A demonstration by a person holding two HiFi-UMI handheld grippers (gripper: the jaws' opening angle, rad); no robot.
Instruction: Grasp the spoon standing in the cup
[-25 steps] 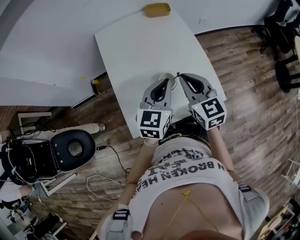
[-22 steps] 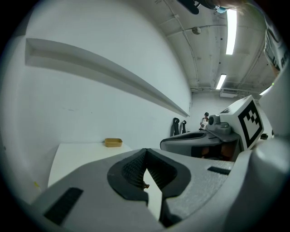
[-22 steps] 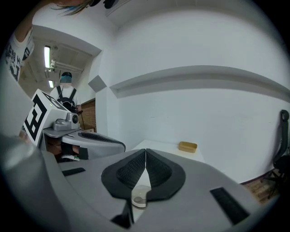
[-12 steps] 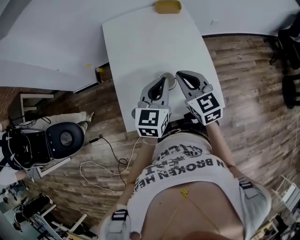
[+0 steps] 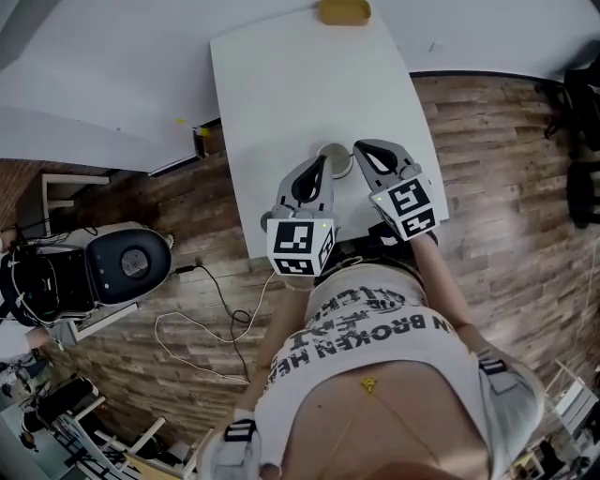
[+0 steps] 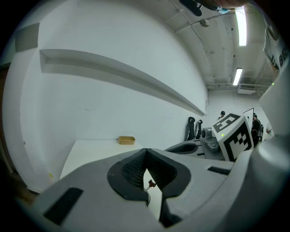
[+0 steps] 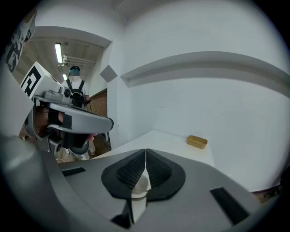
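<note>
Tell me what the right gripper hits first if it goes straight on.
Probably the white cup, seen just below the right gripper's shut tips. Depth is unclear, so it might pass over the rim.

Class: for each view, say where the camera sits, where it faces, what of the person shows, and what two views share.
Head view: on the head, facing steeply down at table, cup, left tool, right tool; torso shows.
Left gripper view: on the left tool, facing the wall across the table; right tool shows.
Right gripper view: on the right tool, facing likewise; left tool shows.
All share the tray.
</note>
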